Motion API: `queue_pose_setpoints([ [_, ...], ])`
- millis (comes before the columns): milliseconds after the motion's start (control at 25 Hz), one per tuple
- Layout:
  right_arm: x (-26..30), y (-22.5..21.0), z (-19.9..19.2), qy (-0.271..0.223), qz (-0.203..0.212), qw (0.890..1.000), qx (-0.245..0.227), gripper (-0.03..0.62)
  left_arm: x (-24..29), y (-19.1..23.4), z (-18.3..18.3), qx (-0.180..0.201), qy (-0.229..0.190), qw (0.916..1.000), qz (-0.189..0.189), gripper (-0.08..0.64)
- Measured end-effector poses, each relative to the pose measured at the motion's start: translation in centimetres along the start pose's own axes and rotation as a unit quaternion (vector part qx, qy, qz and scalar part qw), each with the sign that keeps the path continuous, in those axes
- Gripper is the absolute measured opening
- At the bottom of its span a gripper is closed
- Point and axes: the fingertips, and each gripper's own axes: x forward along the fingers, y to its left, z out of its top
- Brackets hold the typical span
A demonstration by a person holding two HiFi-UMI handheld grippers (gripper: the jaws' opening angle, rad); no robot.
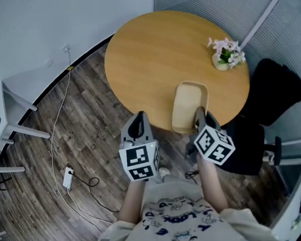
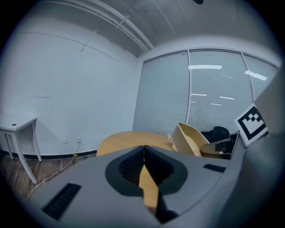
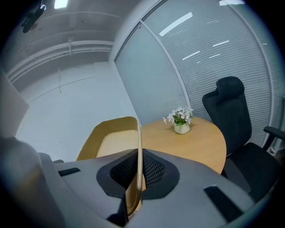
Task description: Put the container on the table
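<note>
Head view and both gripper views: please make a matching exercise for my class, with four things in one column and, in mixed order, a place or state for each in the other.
Things
1. container
2. flower pot
3. chair
4. left hand-held gripper

Places or states
A. stands on the table, near its right edge
B. jaws together, nothing between them
C. black, on the floor beside the table
D. gripped by its wall in the right hand-held gripper

Pairs: 1-D, 2-A, 3-C, 4-B
</note>
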Motion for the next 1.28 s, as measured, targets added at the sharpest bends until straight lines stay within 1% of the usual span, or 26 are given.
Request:
queue_pose_setpoints([
  [280,4.5,0.6,1.4,-0.002,-0.026,1.000,0.007,0.011,5.3,2.1,1.6,0.006,0.009,0.9997,-0.023,0.006],
  [560,8.2,1.6,2.3,0.000,-0.051,0.999,0.019,0.011,10.0,3.5,2.7,0.011,0.026,0.9981,-0.054,0.006],
  [960,11.3,0.7,1.2,0.020,-0.096,0.995,0.030,0.011,14.4,4.5,1.7,0.011,0.064,0.9942,-0.087,0.005],
  [1280,12.8,-0.9,-0.2,0.047,-0.126,0.990,0.033,0.011,16.7,4.5,0.3,0.009,0.092,0.9905,-0.102,0.003],
])
